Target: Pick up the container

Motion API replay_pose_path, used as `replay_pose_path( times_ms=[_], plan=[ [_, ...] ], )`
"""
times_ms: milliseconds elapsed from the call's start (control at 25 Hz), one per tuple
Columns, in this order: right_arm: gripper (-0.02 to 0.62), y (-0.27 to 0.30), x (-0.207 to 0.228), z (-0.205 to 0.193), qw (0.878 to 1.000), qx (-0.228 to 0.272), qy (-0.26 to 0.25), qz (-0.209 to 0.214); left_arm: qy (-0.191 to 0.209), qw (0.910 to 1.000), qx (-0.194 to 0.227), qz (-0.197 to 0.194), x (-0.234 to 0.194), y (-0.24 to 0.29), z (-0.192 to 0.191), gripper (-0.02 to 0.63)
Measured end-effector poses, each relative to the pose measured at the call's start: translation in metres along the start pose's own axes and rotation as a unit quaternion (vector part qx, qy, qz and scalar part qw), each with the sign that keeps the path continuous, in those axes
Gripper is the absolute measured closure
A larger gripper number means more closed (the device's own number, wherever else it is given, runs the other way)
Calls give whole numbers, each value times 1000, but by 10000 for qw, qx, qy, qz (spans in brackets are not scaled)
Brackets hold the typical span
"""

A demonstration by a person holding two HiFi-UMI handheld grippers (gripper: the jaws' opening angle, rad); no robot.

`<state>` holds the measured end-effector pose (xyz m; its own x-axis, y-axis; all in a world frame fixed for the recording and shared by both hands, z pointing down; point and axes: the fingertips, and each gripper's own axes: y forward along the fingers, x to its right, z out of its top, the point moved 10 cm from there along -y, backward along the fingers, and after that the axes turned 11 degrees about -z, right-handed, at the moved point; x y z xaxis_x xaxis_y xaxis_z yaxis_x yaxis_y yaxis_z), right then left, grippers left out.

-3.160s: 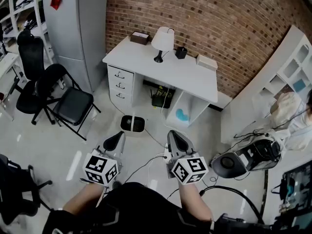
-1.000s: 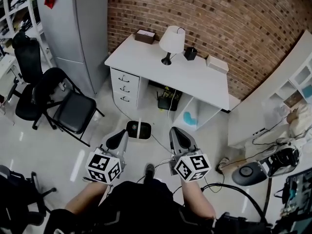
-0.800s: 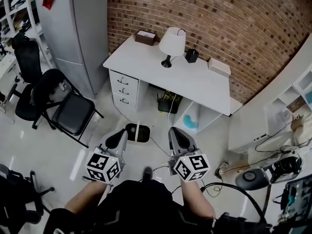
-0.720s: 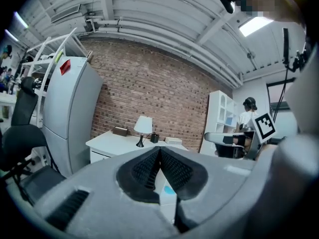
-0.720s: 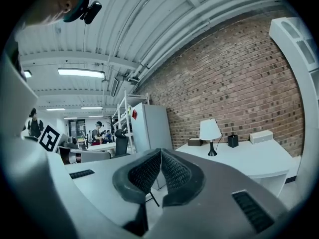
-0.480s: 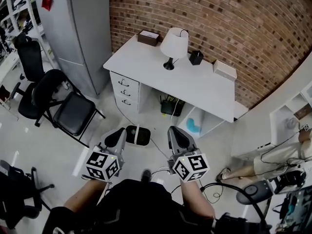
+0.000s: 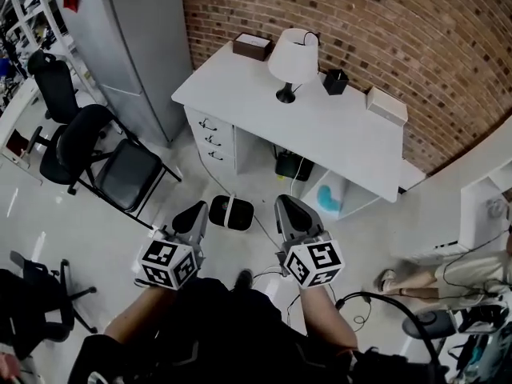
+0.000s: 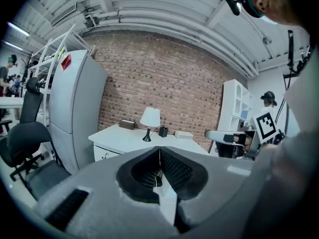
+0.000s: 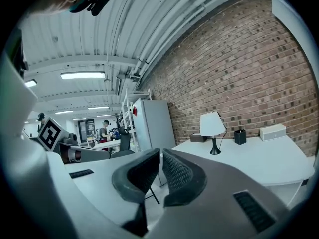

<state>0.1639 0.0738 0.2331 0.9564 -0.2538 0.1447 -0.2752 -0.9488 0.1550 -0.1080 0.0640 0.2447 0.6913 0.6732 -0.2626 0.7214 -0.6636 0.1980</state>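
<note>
Black and small, the container [image 7: 334, 81] stands near the back edge of the white counter [image 7: 264, 114], close to the brick wall [image 7: 384, 22]. Nothing touches it. In the head view it sits at about 2 o'clock from the foot of the white lamp [image 7: 291, 58], just beside it. A flat white box [image 7: 387, 105] lies at the container's 4 o'clock. A brown box [image 7: 253, 46] sits at its 10 o'clock, on the far side of the lamp.

The left gripper view shows the container [image 8: 163, 131] just right of the lamp [image 8: 149, 118]. The right gripper view shows it [image 9: 240, 136] between the lamp [image 9: 212, 125] and the white box [image 9: 272, 132].

Both grippers are held over the floor at the counter's 6 o'clock, well apart from the container. The left gripper [image 7: 194, 213] has its fingers pressed fully together with nothing in them. The right gripper [image 7: 286, 208] has its fingers drawn together too, with only a thin slit at the tips, and it holds nothing.

Between the two grippers, on the floor, lies a small black-and-white object [image 7: 231, 212]. A tall grey cabinet [image 7: 136, 46] stands at the counter's 9 o'clock. A black folding chair [image 7: 120, 170] is at the cabinet's 6 o'clock.
</note>
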Motion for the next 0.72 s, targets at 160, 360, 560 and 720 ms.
replay_pose_path(
  times_ms=[160, 360, 560, 720],
  plan=[
    [588, 16, 7, -12, 9998, -182, 23, 88, -103, 9998, -96, 124, -12, 12, -10, 597],
    [588, 44, 11, -28, 9989, -468, -66, 73, -134, 9995, -283, 24, -37, 34, -29, 597],
    [587, 69, 13, -49, 9975, -707, -6, -60, -339, 9985, -435, 22, -66, 54, -50, 597],
    [586, 94, 16, -75, 9956, -911, -79, -202, -395, 9969, -681, 97, -90, 69, -72, 594]
  ],
)
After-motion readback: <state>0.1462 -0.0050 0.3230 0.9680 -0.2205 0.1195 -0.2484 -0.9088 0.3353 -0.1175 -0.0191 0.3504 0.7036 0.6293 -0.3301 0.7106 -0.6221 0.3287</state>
